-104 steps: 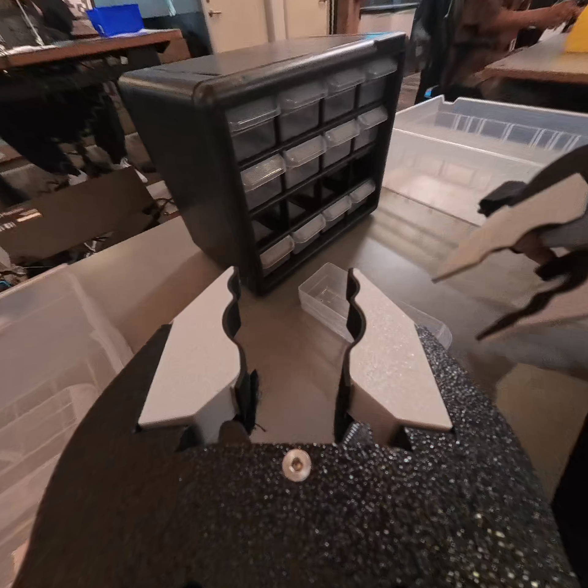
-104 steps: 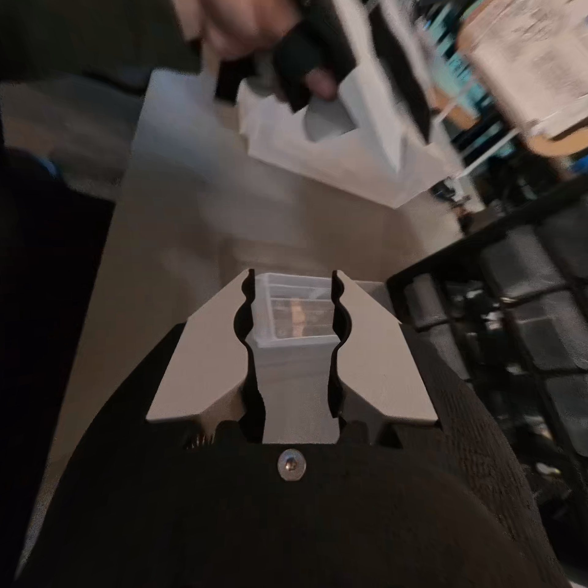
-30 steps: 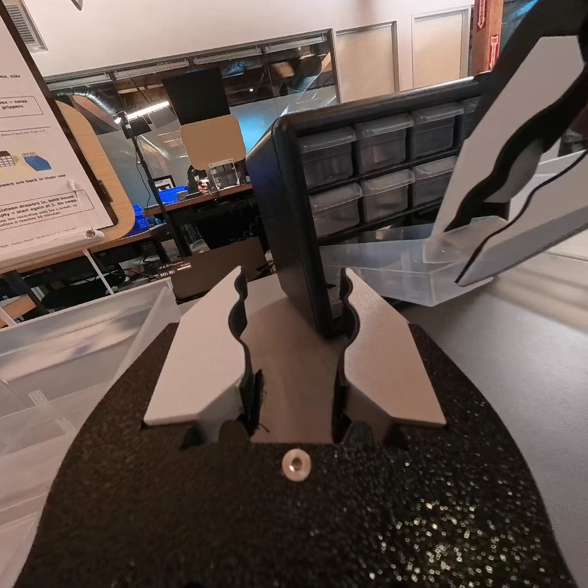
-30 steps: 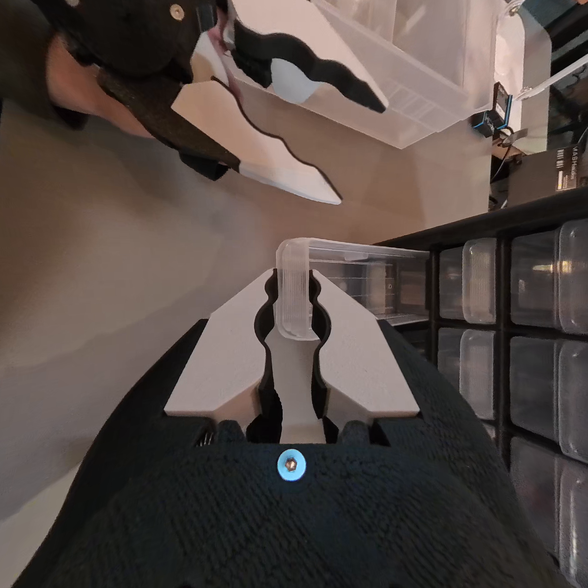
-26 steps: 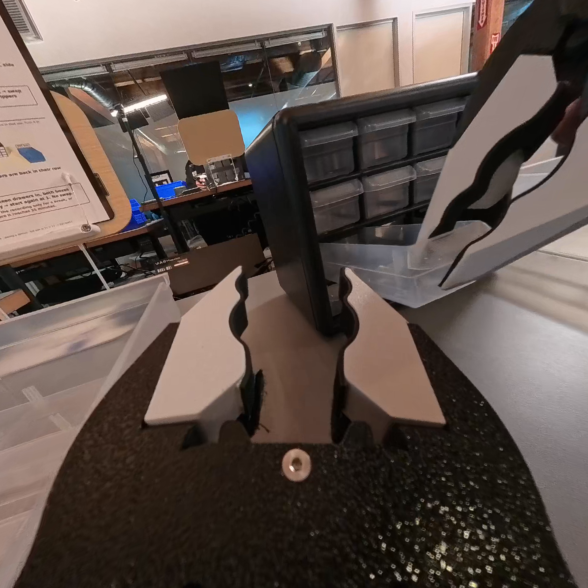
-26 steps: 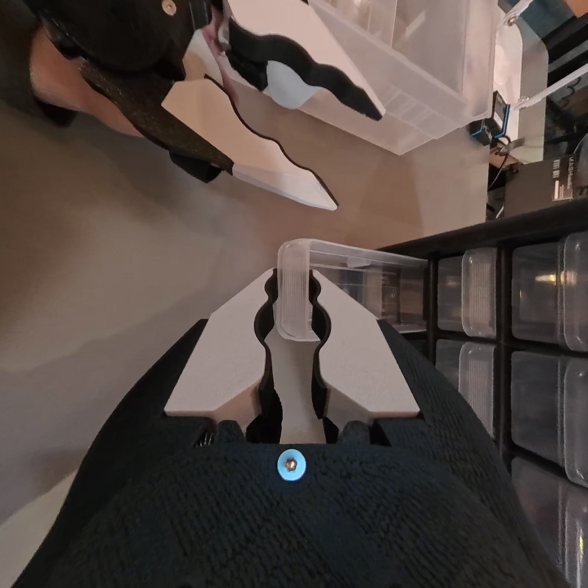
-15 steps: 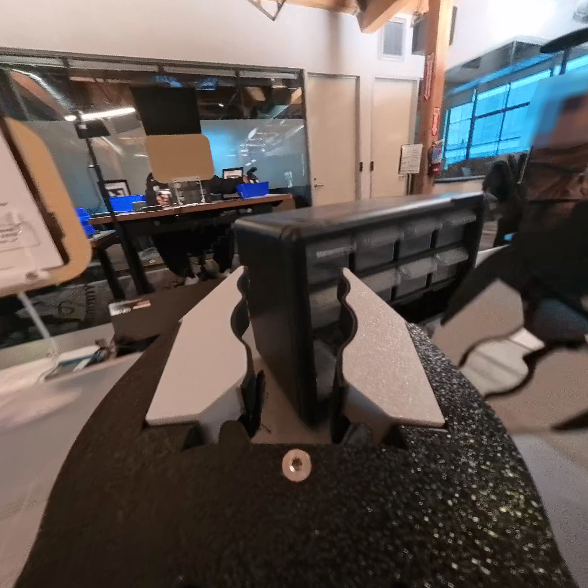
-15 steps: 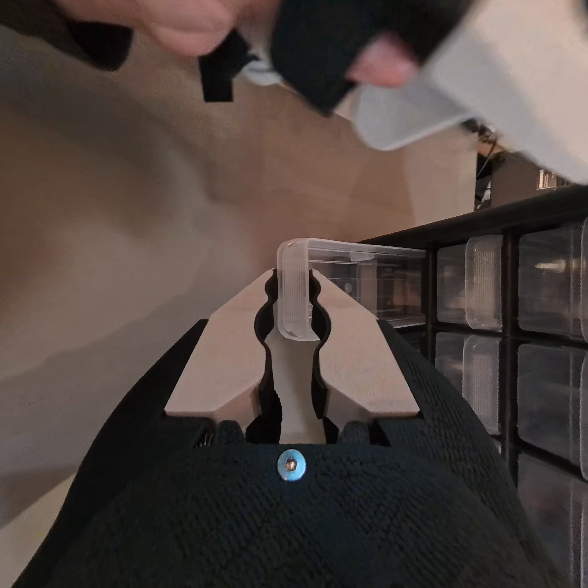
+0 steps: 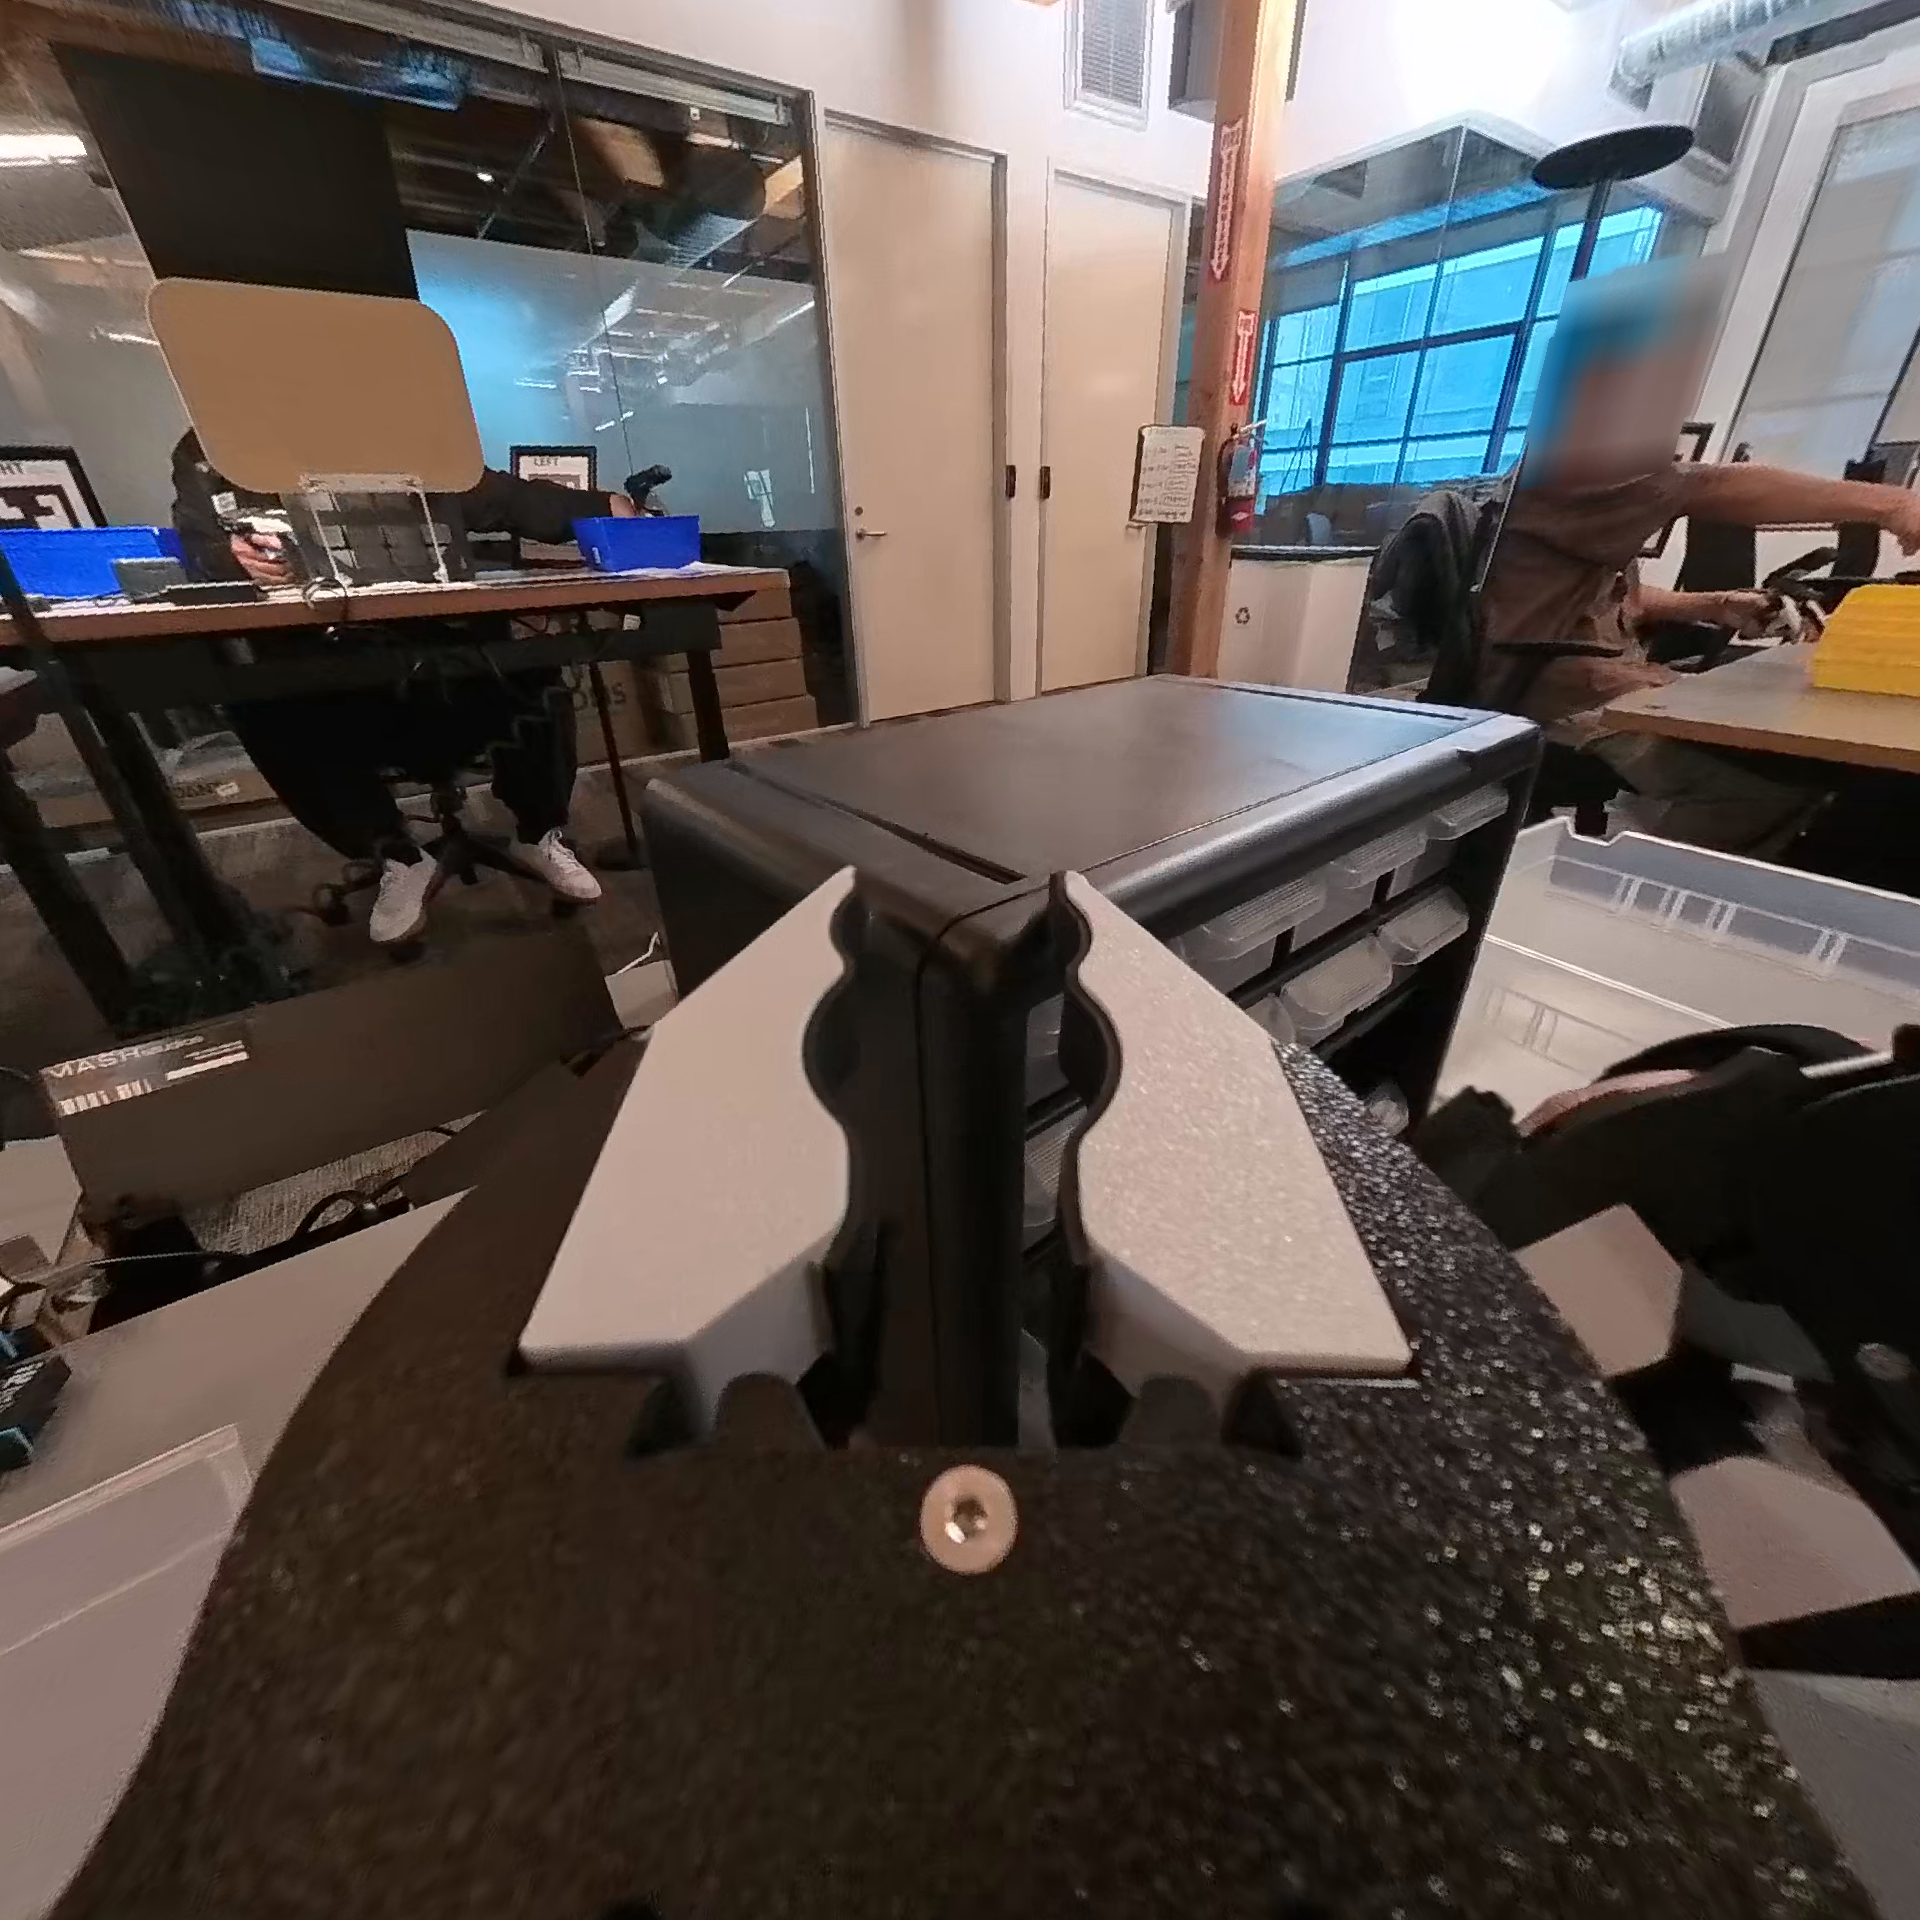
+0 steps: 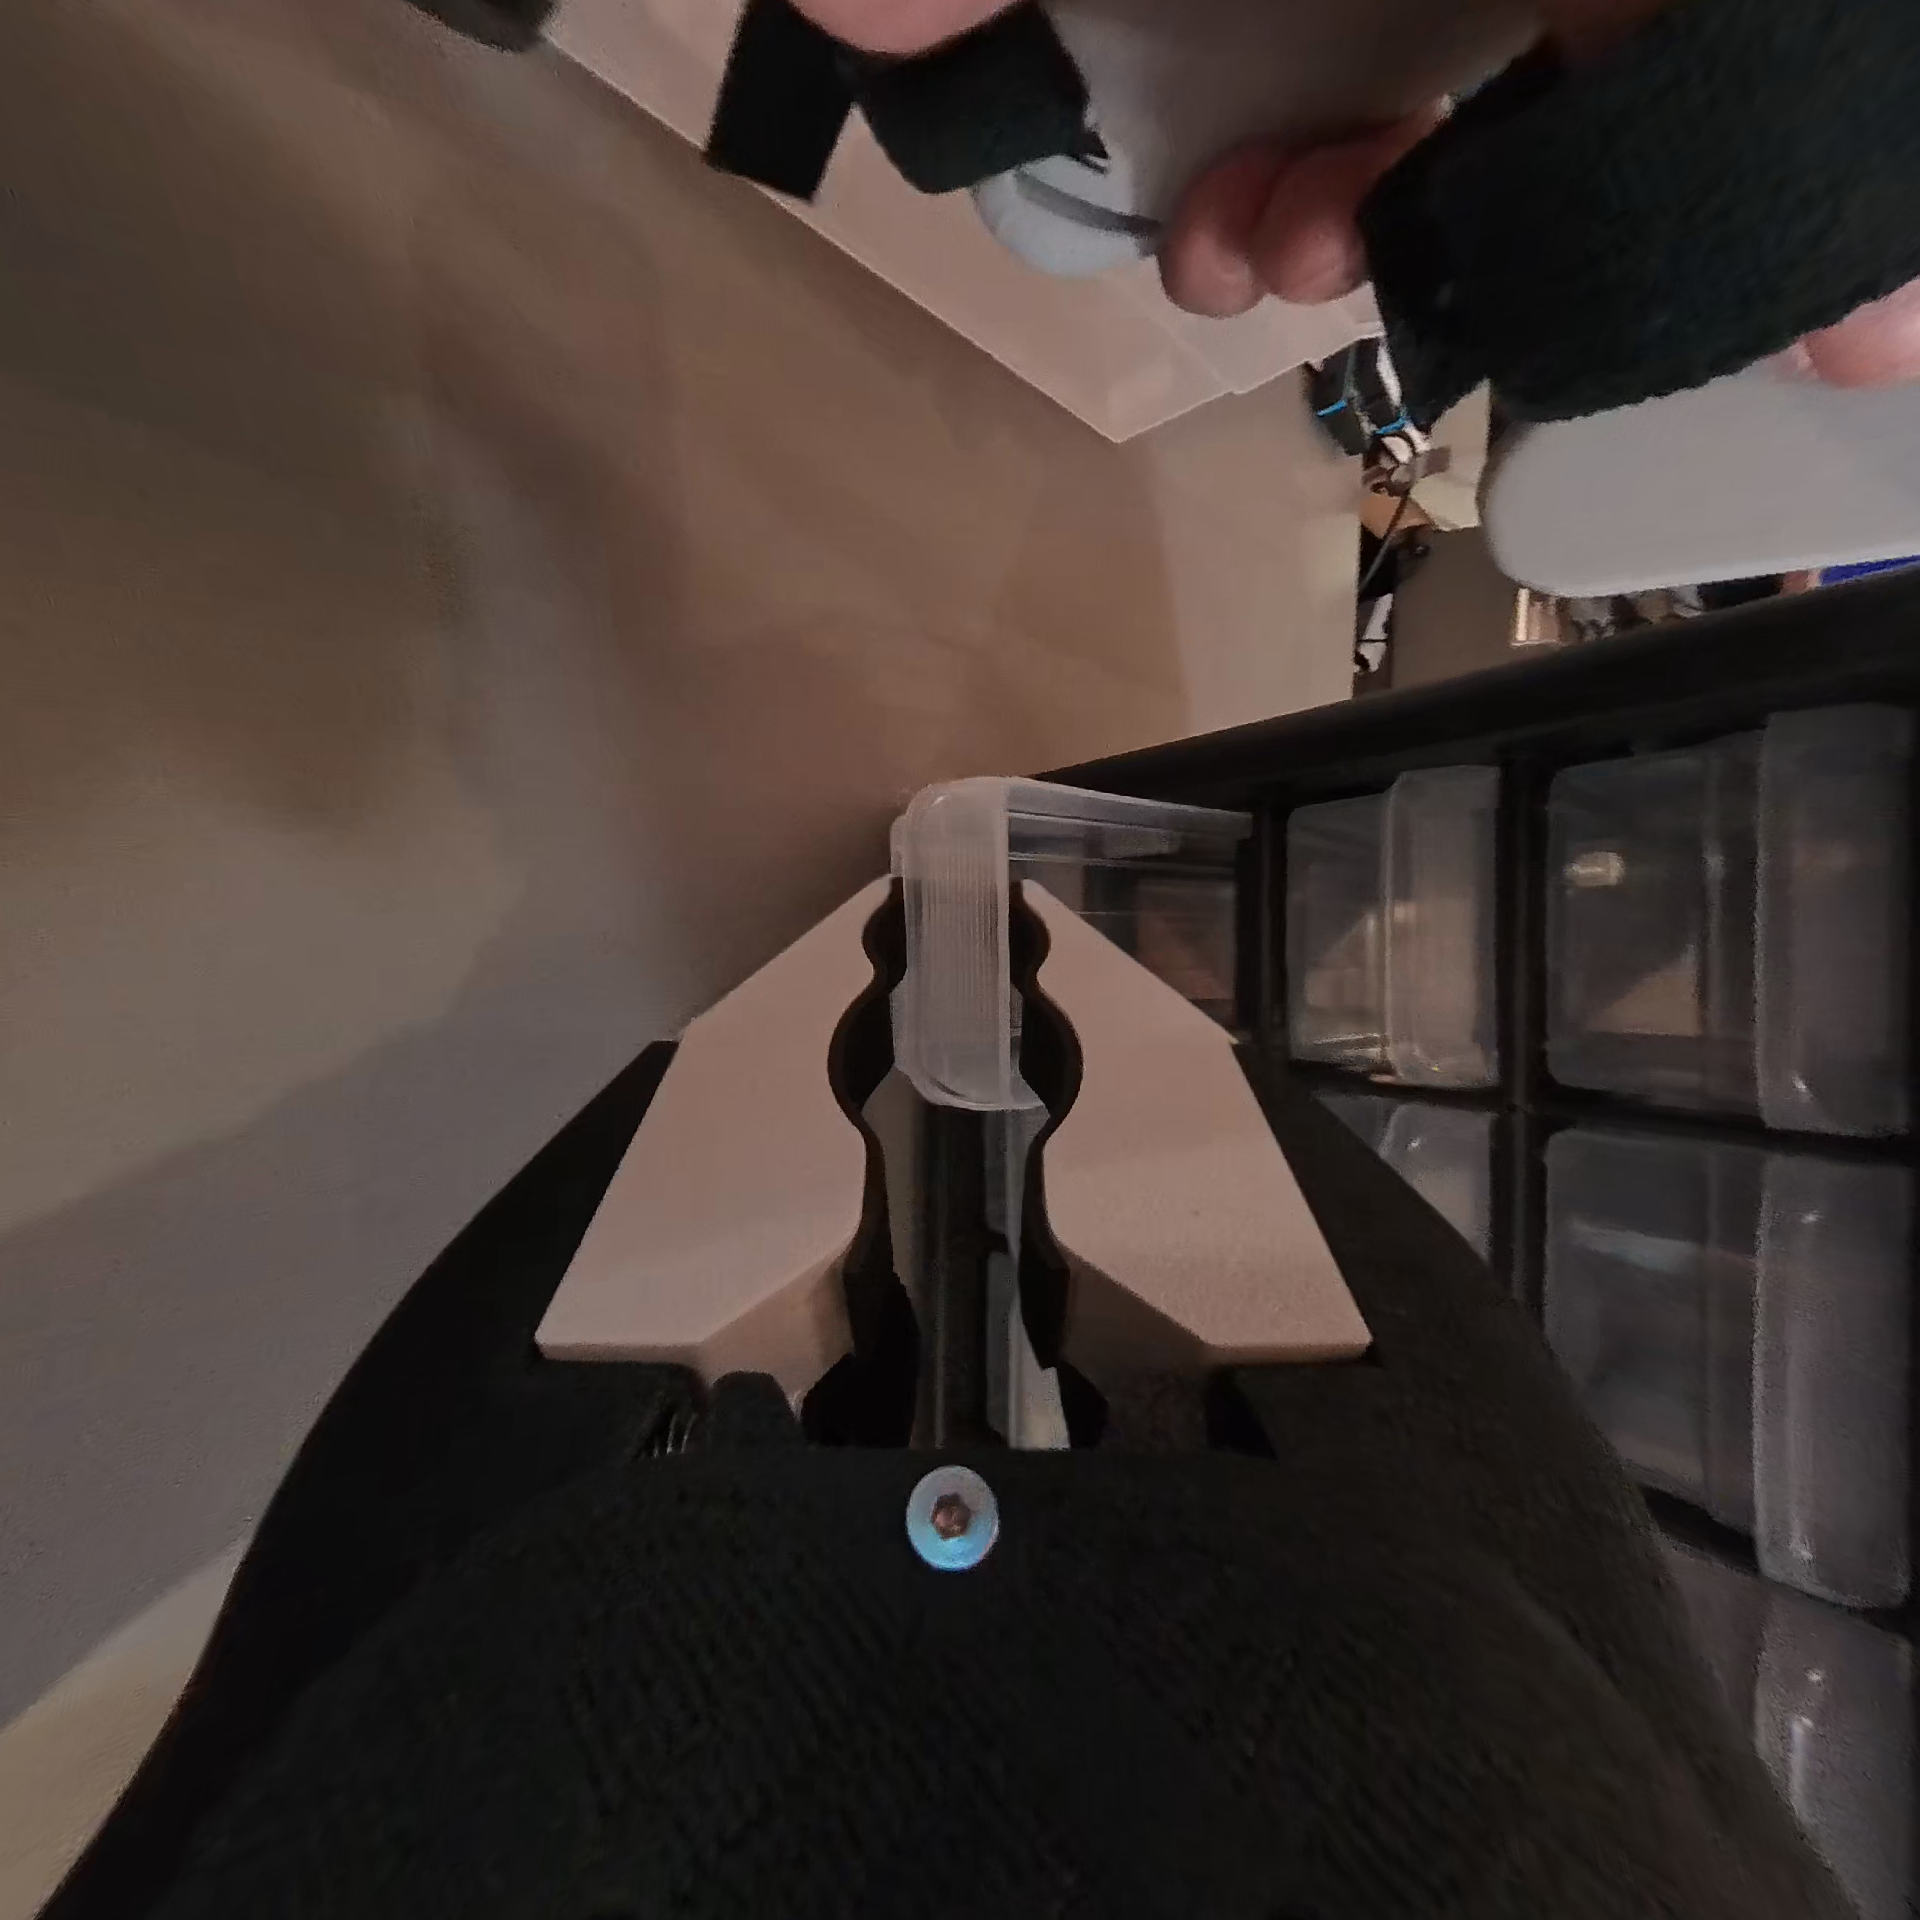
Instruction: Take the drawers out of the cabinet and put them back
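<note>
The black drawer cabinet [image 9: 1091,790] stands on the table with several clear drawers in its front. My left gripper [image 9: 951,914] is open and straddles the cabinet's top front-left corner, one finger on each side of the edge. My right gripper [image 10: 956,904] is shut on the front lip of a clear drawer [image 10: 956,956]. The drawer sits partway inside a slot at the edge of the cabinet [image 10: 1558,665]. The right gripper also shows dark and blurred in the left wrist view [image 9: 1714,1195]. The left gripper and the hand on it [image 10: 1558,208] fill the top of the right wrist view.
A large clear plastic bin [image 9: 1662,935] stands right of the cabinet, and another [image 9: 104,1558] lies at my lower left; it also shows in the right wrist view [image 10: 1143,343]. The tan table [image 10: 416,623] stretches left of the cabinet. People sit at desks behind.
My left gripper rose from table level at the cabinet's side up to its top front corner. My right gripper pushed the clear drawer farther into its slot.
</note>
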